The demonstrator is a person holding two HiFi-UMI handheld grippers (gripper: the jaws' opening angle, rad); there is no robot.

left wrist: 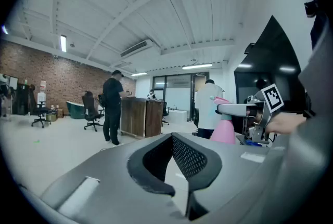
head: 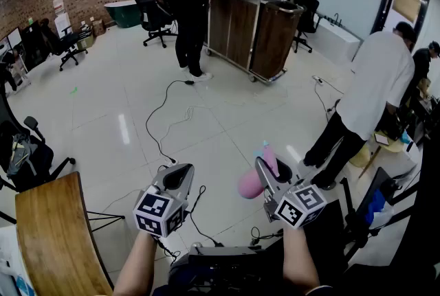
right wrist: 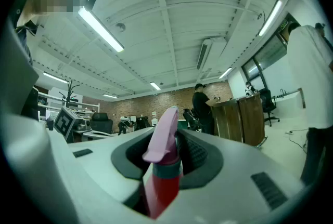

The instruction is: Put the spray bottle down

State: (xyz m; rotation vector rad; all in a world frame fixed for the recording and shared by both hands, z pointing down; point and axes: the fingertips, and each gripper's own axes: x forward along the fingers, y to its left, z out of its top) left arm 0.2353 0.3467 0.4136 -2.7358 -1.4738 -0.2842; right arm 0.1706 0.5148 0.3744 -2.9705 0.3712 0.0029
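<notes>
My right gripper (head: 265,168) is shut on a pink spray bottle (head: 250,184) and holds it in the air above the floor. The bottle's round body hangs to the left of the jaws and its nozzle (head: 269,156) pokes up past them. In the right gripper view the spray bottle (right wrist: 163,168) stands between the two pads, with a lilac trigger head, a grey collar and a red-looking neck. The left gripper view shows the spray bottle (left wrist: 225,130) off to the right, under the right gripper (left wrist: 235,109). My left gripper (head: 180,178) is held level beside it, its jaws (left wrist: 174,163) a little apart with nothing between them.
A curved wooden tabletop (head: 53,236) lies at the lower left, with a black office chair (head: 26,156) behind it. Cables (head: 163,112) run across the shiny floor. A person in white (head: 375,85) bends at the right. A person in black (head: 189,6) stands at a wooden cart (head: 253,25).
</notes>
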